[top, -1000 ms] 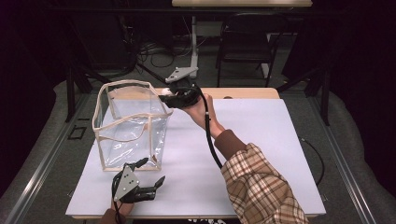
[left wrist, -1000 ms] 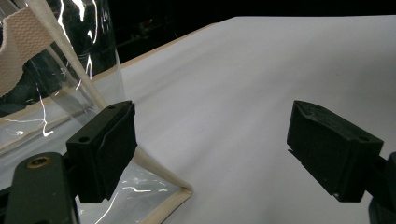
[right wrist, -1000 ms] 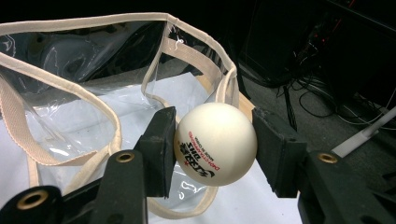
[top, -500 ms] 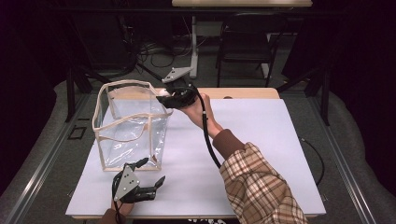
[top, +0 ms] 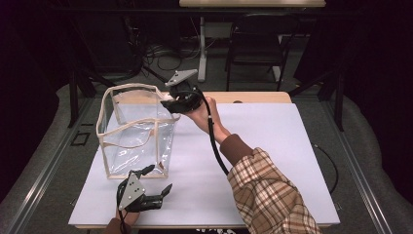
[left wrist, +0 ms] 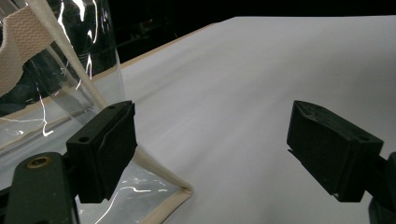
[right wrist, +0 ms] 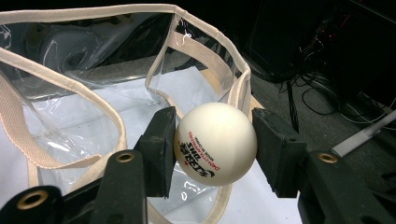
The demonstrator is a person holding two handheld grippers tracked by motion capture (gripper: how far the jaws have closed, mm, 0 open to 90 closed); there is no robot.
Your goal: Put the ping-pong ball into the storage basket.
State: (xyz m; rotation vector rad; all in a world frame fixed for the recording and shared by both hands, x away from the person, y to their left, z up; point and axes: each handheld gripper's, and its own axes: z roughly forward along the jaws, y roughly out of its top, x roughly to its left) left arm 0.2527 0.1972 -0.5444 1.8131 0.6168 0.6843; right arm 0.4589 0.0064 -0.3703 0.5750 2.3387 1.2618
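Observation:
A clear plastic bag [top: 136, 134] with cream fabric trim stands open on the white table at the left. My right gripper [top: 168, 103] hovers at the bag's far right rim, shut on a white table-tennis ball [right wrist: 215, 143] with red and black print. In the right gripper view the ball sits pinched between both pads above the bag's open mouth [right wrist: 107, 93]. Near the table's front edge, just in front of the bag, my left gripper [top: 158, 181] rests open with nothing between its jaws. One corner of the bag [left wrist: 180, 192] lies beside its left pad.
The white tabletop [top: 272, 146] stretches wide to the right of the bag. A plaid-sleeved forearm [top: 265, 190] crosses it from the bottom right. Beyond the table stand a dark chair [top: 255, 46], a desk leg and floor cables.
My right gripper with the ball has shifted slightly, staying at the bag's rim. The left gripper has kept still.

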